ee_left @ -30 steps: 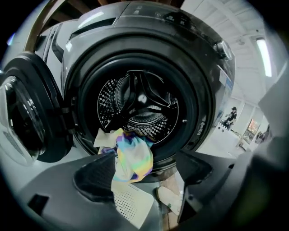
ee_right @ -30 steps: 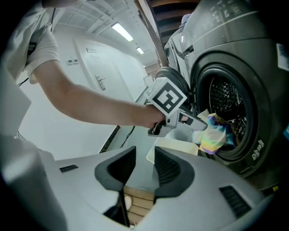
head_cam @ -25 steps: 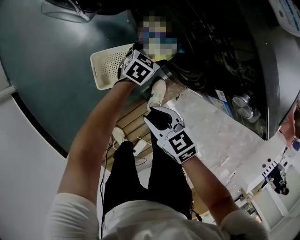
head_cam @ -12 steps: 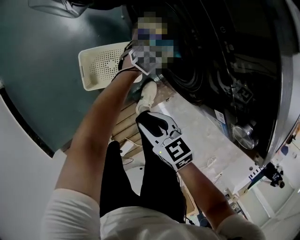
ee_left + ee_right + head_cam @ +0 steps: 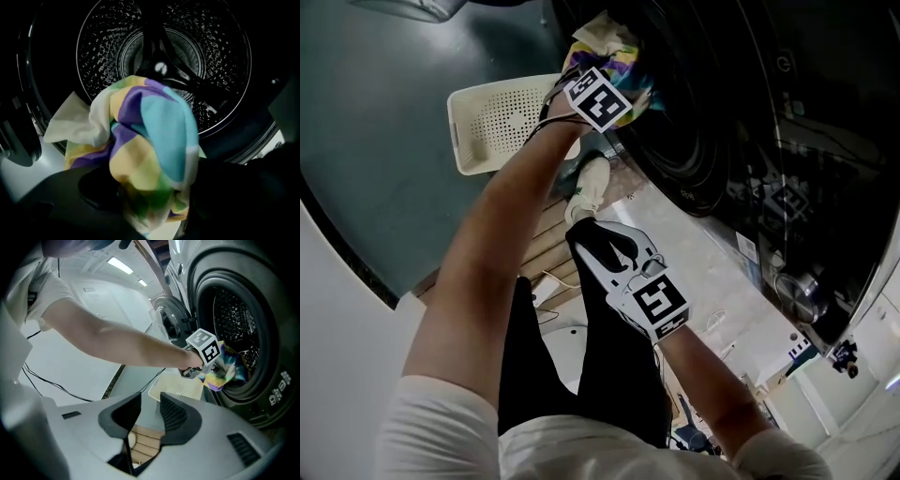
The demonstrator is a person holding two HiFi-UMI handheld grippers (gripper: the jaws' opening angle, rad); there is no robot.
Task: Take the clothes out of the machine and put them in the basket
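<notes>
A colourful checked cloth [image 5: 150,140] in blue, purple, yellow and white hangs at the mouth of the washing machine drum [image 5: 211,61]. My left gripper [image 5: 150,199] is shut on its lower folds. In the head view the left gripper [image 5: 609,94] holds the cloth [image 5: 630,67] at the dark door opening [image 5: 694,141], just above the cream perforated basket [image 5: 487,131]. My right gripper [image 5: 598,242] hangs back by the person's legs, open and with nothing in it. The right gripper view shows its jaws [image 5: 150,411] a little apart, with the basket [image 5: 176,387] and cloth [image 5: 225,369] beyond.
The basket stands on the grey floor left of the machine. Wooden slats [image 5: 553,248] and the person's white shoe [image 5: 591,183] lie below the door opening. The machine's round door [image 5: 166,319] stands swung open at the far side. A cable [image 5: 42,380] trails over the floor.
The left gripper has risen a little in the head view, and the colourful cloth now shows clear of the drum's mouth. The right gripper has hardly moved.
</notes>
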